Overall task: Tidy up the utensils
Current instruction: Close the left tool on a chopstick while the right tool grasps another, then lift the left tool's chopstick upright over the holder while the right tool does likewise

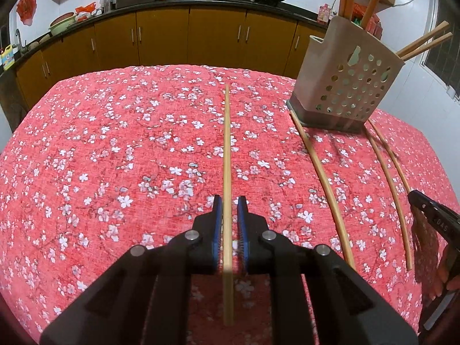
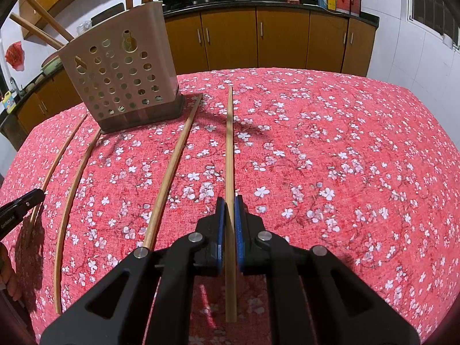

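In the left wrist view my left gripper (image 1: pixel 230 201) straddles a wooden chopstick (image 1: pixel 227 149) lying on the red floral tablecloth; the jaws stand a little apart, with a gap on the right side. In the right wrist view my right gripper (image 2: pixel 229 201) is shut on another chopstick (image 2: pixel 229 143). A beige perforated utensil holder (image 1: pixel 348 86) stands to the right of the left gripper and to the left of the right one (image 2: pixel 120 77), with several utensils in it. Three loose chopsticks (image 1: pixel 325 178) lie in front of the holder, also seen in the right wrist view (image 2: pixel 169 178).
The tablecloth (image 1: pixel 115 143) covers the whole table. The right gripper's tip shows at the right edge of the left wrist view (image 1: pixel 431 215); the left gripper's tip at the left edge of the right wrist view (image 2: pixel 20 204). Kitchen cabinets (image 2: pixel 258 37) stand beyond the table.
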